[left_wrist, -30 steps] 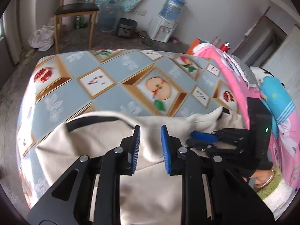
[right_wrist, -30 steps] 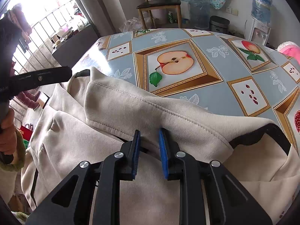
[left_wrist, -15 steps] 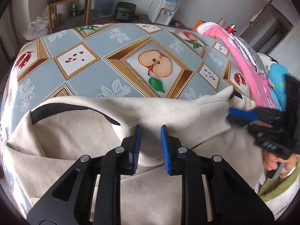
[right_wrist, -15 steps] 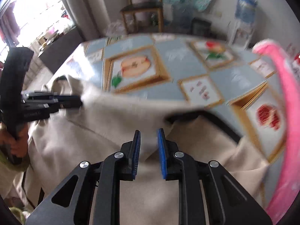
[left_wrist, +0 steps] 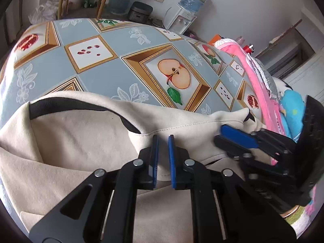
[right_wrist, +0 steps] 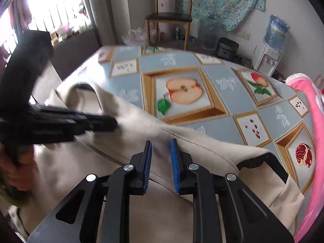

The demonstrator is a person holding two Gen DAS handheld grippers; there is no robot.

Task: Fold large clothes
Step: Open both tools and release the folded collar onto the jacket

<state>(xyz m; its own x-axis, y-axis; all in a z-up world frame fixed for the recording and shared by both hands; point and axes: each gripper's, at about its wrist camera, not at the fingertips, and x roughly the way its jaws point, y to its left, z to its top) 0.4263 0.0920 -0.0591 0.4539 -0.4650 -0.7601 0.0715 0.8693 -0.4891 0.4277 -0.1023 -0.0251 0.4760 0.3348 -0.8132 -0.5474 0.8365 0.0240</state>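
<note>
A beige garment (left_wrist: pixel 81 137) with black trim lies folded over on the fruit-patterned tablecloth (left_wrist: pixel 113 77). My left gripper (left_wrist: pixel 163 139) is closing its jaws, and the garment's stitched folded edge sits pinched in the narrow gap. In the right wrist view the garment (right_wrist: pixel 141 125) runs across the table's near side. My right gripper (right_wrist: pixel 160 144) is shut on the same folded edge further right, near the black-trimmed corner. Each gripper shows in the other's view: the right gripper (left_wrist: pixel 222 133) on the fold's right end, the left gripper (right_wrist: pixel 113 124) on its left part.
A pink padded item (left_wrist: pixel 259 77) and blue cloth lie along the table's right side. Beyond the table are a wooden chair (right_wrist: pixel 168 16), a water dispenser (right_wrist: pixel 267 60) and a rice cooker. A hand (right_wrist: pixel 18 172) holds the left gripper's handle.
The left jaws have narrowed onto the fold. Both grippers have carried the folded edge forward and down over the garment, and the right gripper swung right, then back.
</note>
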